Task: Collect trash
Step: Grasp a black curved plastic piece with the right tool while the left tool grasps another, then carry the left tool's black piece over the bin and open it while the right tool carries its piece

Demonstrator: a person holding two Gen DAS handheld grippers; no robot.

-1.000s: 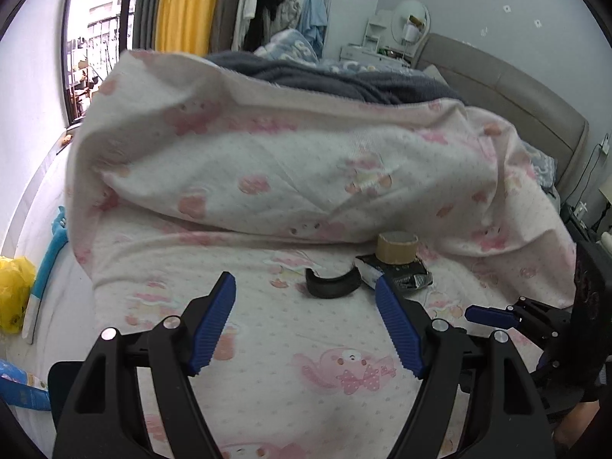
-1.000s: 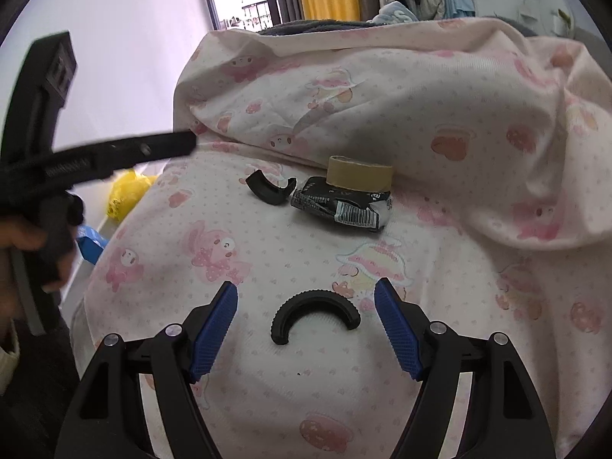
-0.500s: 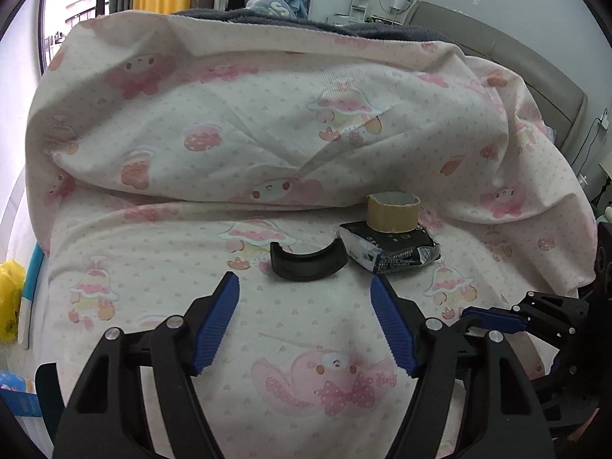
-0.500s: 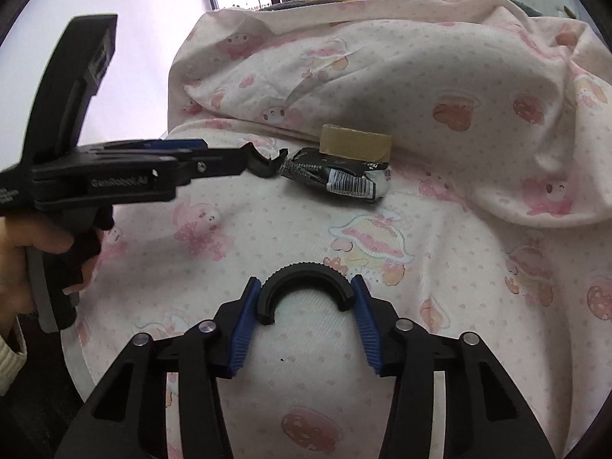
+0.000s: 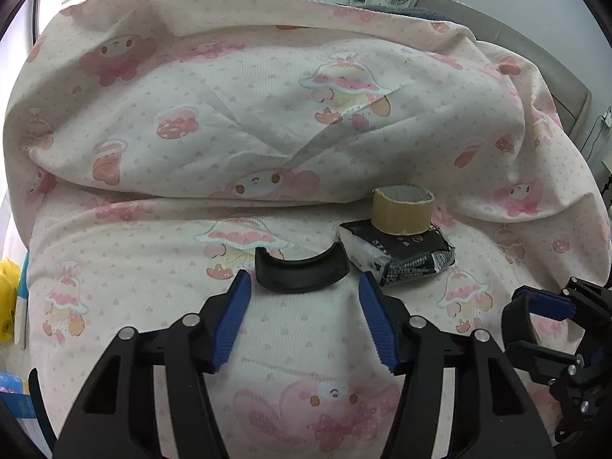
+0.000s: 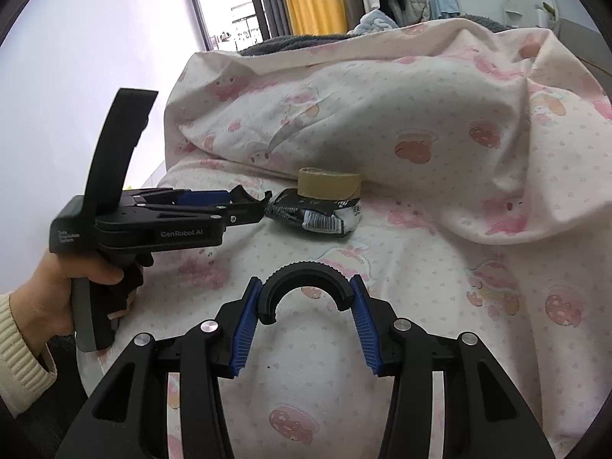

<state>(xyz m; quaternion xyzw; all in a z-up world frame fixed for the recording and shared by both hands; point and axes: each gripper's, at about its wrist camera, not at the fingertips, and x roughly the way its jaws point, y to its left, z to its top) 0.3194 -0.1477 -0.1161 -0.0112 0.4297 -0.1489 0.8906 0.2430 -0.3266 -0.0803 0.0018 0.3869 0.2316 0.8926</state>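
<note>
The left gripper (image 5: 304, 290) now sits lower and nearer the bed, its jaws having just been closing around a black curved piece (image 5: 300, 271), at twelve o'clock from them, without clearly pressing it. The right gripper (image 6: 306, 306), wide apart a second ago, now clamps the ridged black half-ring (image 6: 306, 281).

Two black half-rings (image 5: 301, 273) (image 6: 305, 284) (curved plastic); one tape roll (image 5: 402, 209); one crumpled wrapper (image 5: 397, 252)
</note>
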